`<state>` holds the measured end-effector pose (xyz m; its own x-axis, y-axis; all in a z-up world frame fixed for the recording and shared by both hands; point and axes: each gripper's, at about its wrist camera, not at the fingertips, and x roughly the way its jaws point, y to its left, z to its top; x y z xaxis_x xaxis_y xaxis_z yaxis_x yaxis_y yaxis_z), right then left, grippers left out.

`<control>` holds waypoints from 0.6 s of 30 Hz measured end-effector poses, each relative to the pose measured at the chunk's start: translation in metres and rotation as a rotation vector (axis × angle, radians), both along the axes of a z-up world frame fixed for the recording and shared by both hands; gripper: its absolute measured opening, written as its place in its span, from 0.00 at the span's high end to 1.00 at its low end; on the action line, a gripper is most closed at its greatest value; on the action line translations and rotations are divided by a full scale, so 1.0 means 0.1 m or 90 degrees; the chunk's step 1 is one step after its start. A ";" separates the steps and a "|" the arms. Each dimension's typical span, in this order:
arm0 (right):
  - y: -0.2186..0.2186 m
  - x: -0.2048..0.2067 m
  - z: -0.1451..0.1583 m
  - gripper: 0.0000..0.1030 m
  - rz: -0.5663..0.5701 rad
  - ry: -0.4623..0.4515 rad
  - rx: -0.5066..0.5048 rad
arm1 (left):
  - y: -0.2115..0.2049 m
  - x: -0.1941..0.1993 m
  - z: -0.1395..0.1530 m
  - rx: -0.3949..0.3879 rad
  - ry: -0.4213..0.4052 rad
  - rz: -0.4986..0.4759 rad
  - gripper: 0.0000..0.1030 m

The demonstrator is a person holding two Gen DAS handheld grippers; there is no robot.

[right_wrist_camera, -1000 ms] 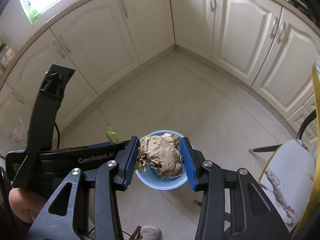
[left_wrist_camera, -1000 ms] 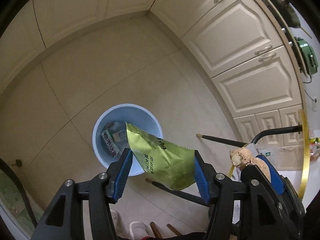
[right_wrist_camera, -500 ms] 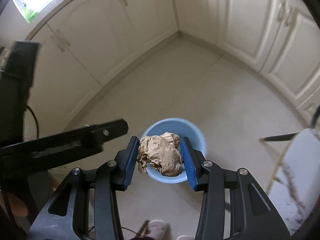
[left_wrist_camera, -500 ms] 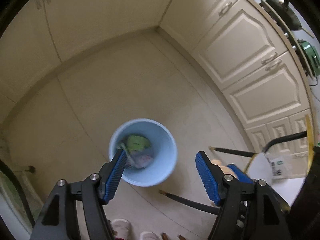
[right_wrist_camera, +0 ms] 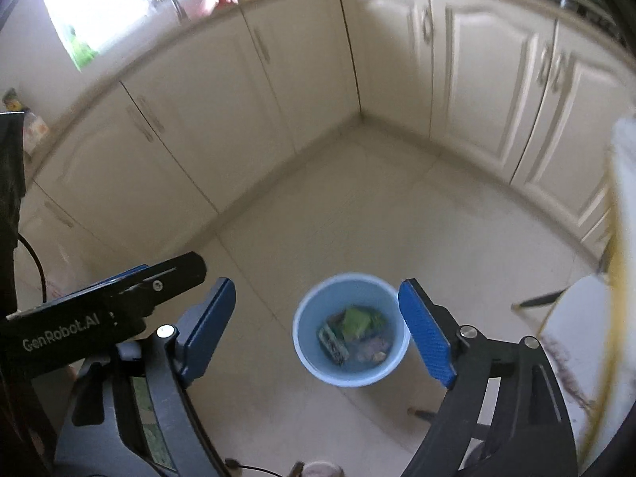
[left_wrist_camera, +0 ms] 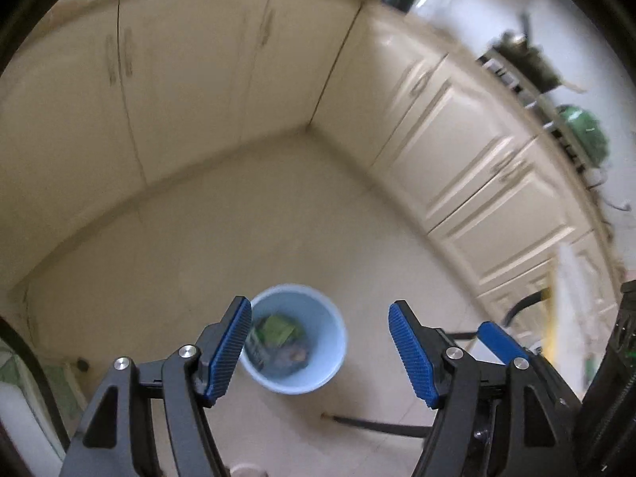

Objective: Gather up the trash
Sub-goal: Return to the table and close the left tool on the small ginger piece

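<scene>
A light blue bin [left_wrist_camera: 314, 381] stands on the tiled floor, also in the right wrist view [right_wrist_camera: 314, 361]. Inside lie a green snack packet [left_wrist_camera: 278, 328] [right_wrist_camera: 355, 320], a crumpled brown paper wad [right_wrist_camera: 373, 348] and other wrappers. My left gripper [left_wrist_camera: 320, 351] is open and empty, high above the bin. My right gripper [right_wrist_camera: 318, 328] is open and empty, also high above the bin, with the bin between its pads. The left gripper's body [right_wrist_camera: 99, 314] shows at the left of the right wrist view.
Cream cabinets [right_wrist_camera: 477, 79] line the walls and meet in a corner behind the bin. A chair with dark legs [left_wrist_camera: 377, 425] and a white seat [right_wrist_camera: 584, 342] stands to the right. A stove with a pan [left_wrist_camera: 528, 63] is on the counter at right.
The left gripper let the green packet fall into the bin, then the right gripper opened and the brown paper wad fell in. Both grippers have risen and tilted up.
</scene>
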<state>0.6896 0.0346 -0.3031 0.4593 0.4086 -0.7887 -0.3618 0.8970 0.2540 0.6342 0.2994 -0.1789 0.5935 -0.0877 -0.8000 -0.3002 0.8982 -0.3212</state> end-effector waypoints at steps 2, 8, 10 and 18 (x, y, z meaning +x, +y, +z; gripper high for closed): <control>-0.11 -0.17 0.33 0.13 -0.010 -0.038 0.010 | -0.19 -0.24 0.35 0.023 -0.055 -0.006 0.34; -0.69 -0.81 1.22 0.06 -0.058 -0.161 0.052 | -1.01 -0.90 1.12 0.058 -0.210 -0.061 0.21; -1.05 -1.07 1.42 0.05 -0.087 -0.201 0.054 | -1.34 -1.00 1.19 0.059 -0.242 -0.099 0.16; -2.57 -1.83 1.59 0.00 -0.272 -0.240 -0.053 | -3.12 -0.90 0.98 0.023 -0.198 -0.318 0.16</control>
<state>0.5071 -0.2227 -0.1443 0.8255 0.0691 -0.5601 -0.0150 0.9948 0.1006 0.5442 -0.0127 -0.0805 0.6944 -0.3929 -0.6029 0.2651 0.9185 -0.2933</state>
